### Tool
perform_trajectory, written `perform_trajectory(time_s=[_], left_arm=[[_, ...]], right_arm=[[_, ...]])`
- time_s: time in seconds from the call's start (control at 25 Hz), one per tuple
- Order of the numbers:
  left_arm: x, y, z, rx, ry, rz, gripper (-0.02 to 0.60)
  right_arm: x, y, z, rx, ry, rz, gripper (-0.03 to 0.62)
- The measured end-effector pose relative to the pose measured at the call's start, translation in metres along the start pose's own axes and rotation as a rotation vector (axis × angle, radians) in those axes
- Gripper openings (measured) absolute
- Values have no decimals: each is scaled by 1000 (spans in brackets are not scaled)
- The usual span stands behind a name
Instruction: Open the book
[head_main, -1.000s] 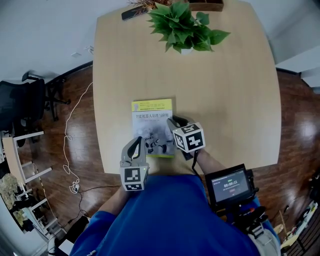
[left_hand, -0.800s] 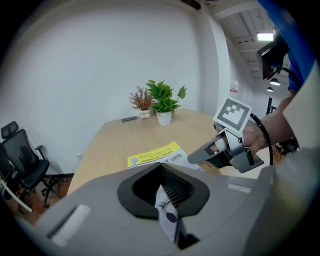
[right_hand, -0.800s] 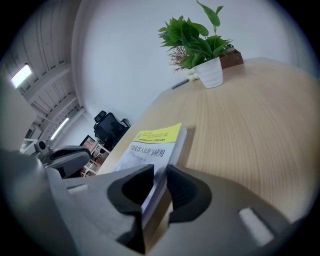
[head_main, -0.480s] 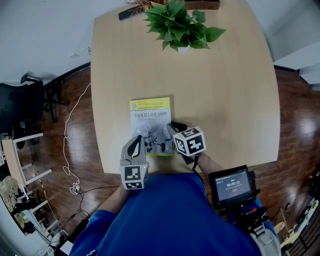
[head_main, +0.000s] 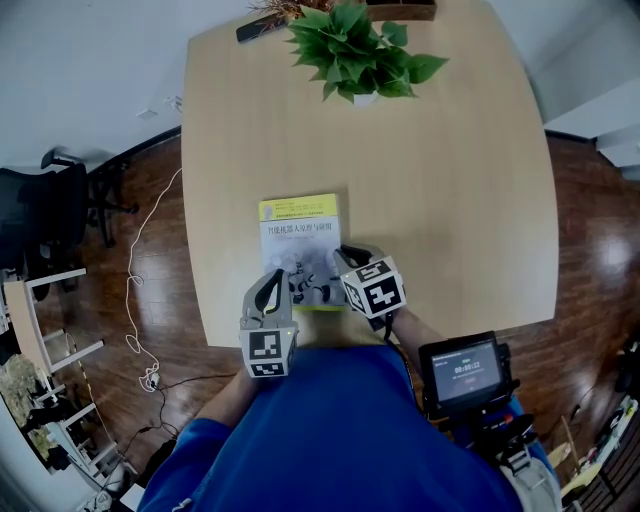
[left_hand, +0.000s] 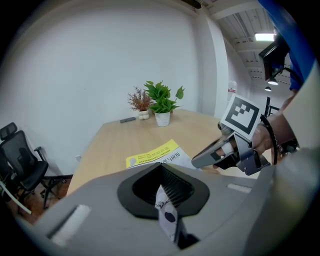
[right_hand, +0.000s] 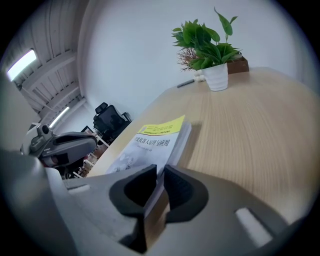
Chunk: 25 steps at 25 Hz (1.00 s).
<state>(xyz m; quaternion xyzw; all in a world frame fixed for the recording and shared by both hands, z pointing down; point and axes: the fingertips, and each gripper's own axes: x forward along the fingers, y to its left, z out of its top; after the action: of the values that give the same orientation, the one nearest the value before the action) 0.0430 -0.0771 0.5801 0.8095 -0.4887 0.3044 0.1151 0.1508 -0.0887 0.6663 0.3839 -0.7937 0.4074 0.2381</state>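
Your closed paperback book with a white cover and a yellow band at its far end (head_main: 300, 235) lies flat, front cover up. It sits near the front edge of the pale wooden surface with rounded corners (head_main: 450, 200), just below the middle of the head view.

Your left tongs (head_main: 272, 284) sit over the book's lower left corner and point toward the top of the frame, with the marker cube nearest your body. In the left gripper view their tips are drawn together and clamp nothing that shows. A thin crack below the tips holds a sliver of white with dark spots, and you cannot tell whether that is the cover underneath.

Your right tongs (head_main: 344, 256) are at the lower half of the book's right edge, angled toward the upper left. In the right gripper view their tips stand a narrow slit apart. The cover's right edge and a strip of bare wood show through that slit. The cover lies flat, and you cannot tell whether the tips touch it.

A green leafy plant in a white pot (head_main: 360, 50) stands at the top centre of the surface, well apart from the book. A slim dark object (head_main: 265, 25) lies just to its left. A small black screen unit (head_main: 462, 370) sits at the lower right, by your right forearm. At the left edge a black office chair (head_main: 45, 200) stands on the dark wooden floor (head_main: 590, 260), and a white cable (head_main: 135, 290) trails between the chair and the surface.
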Motion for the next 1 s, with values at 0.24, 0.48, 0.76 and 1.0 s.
perform_trajectory(time_s=[0.24, 0.48, 0.76, 1.0], left_arm=[[-2, 2, -1, -2, -4, 3, 7], [-7, 7, 0, -13, -15, 12, 7], [-11, 15, 5, -24, -47, 30, 8], [-19, 23, 7, -30, -84, 29, 8]], right_arm=[[-1, 0, 2, -10, 3, -11, 15], [-8, 8, 9, -6, -11, 0, 8], [-16, 21, 20, -34, -33, 9, 6], [-25, 39, 33, -68, -61, 3, 6]])
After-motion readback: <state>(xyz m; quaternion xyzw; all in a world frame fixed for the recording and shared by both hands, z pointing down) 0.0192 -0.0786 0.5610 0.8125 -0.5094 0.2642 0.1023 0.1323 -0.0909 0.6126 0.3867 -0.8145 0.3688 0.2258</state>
